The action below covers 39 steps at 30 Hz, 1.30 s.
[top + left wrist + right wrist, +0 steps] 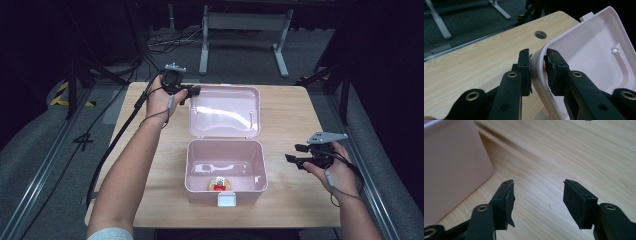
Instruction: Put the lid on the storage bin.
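Note:
A pink plastic box stands open at the middle of the wooden table, its lid swung back behind it. A small red and yellow item lies inside near the front wall. My left gripper is shut on the far left corner of the lid; in the left gripper view the black pads pinch the pink lid rim from both sides. My right gripper hovers right of the box, open, with bare table between its jaws and the pink box wall to its left.
A white latch sticks out from the box's front. A round hole in the tabletop lies beyond the lid. White table legs and cables lie on the dark floor behind. Bare wood stretches on both sides of the box.

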Tool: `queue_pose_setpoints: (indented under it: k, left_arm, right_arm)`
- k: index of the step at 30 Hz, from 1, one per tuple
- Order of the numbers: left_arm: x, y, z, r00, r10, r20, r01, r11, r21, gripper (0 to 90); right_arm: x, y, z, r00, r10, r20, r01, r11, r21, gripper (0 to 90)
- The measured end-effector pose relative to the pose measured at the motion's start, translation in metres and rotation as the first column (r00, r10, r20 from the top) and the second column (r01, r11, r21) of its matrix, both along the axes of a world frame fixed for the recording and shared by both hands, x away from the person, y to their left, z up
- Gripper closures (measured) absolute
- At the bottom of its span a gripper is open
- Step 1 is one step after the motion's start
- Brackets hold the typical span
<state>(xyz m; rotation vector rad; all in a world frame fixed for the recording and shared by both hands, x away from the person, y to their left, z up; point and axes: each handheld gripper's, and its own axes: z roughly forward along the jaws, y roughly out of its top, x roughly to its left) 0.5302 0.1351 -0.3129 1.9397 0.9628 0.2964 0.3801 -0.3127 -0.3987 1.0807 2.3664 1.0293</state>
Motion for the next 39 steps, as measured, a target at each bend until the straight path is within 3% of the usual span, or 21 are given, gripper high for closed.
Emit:
queue_pose_setpoints:
  k: [4, 8, 11, 15, 23, 31, 36, 37, 39]
  left_arm:
    - [-0.011, 0.000, 0.012, 0.9986, -0.015, 0.050, 0.014, 0.9998, 0.017, 75.3]
    - [-0.017, 0.002, 0.018, 0.9974, -0.021, 0.069, 0.021, 0.9998, 0.005, 76.2]
    - [-0.024, 0.003, 0.023, 0.9958, -0.027, 0.087, 0.027, 0.9996, -0.002, 76.1]
    - [-0.034, 0.003, 0.029, 0.9932, -0.033, 0.112, 0.034, 0.9994, -0.011, 76.0]
    - [-0.061, 0.005, 0.043, 0.9836, -0.069, 0.167, 0.072, 0.9973, -0.011, 72.4]
    - [-0.081, 0.006, 0.050, 0.9767, -0.093, 0.194, 0.096, 0.9954, -0.005, 68.6]
    - [-0.095, 0.006, 0.052, 0.9678, -0.112, 0.226, 0.112, 0.9937, 0.014, 67.5]
    - [-0.100, 0.008, 0.052, 0.9664, -0.121, 0.227, 0.124, 0.9923, 0.004, 66.5]
    - [-0.103, 0.009, 0.052, 0.9661, -0.124, 0.226, 0.128, 0.9918, -0.001, 65.8]
  right_arm:
    - [0.000, 0.003, 0.004, 0.9999, 0.008, 0.009, -0.009, 1.0000, 0.004, 43.3]
    - [-0.001, 0.004, 0.006, 0.9998, 0.016, 0.012, -0.016, 0.9998, 0.011, 43.9]
    - [-0.001, 0.004, 0.009, 0.9997, 0.024, 0.010, -0.025, 0.9986, 0.046, 44.4]
    - [-0.001, 0.005, 0.012, 0.9995, 0.027, 0.016, -0.027, 0.9987, 0.042, 44.6]
    - [-0.001, 0.012, 0.022, 0.9983, 0.055, 0.018, -0.057, 0.9959, 0.071, 46.3]
    - [-0.002, 0.018, 0.031, 0.9964, 0.080, 0.030, -0.082, 0.9934, 0.080, 46.8]
    - [-0.007, 0.019, 0.037, 0.9947, 0.100, 0.028, -0.102, 0.9878, 0.118, 47.8]
    - [-0.009, 0.020, 0.041, 0.9925, 0.120, 0.022, -0.122, 0.9795, 0.160, 48.4]
    - [-0.011, 0.020, 0.042, 0.9908, 0.134, 0.020, -0.135, 0.9739, 0.182, 49.8]
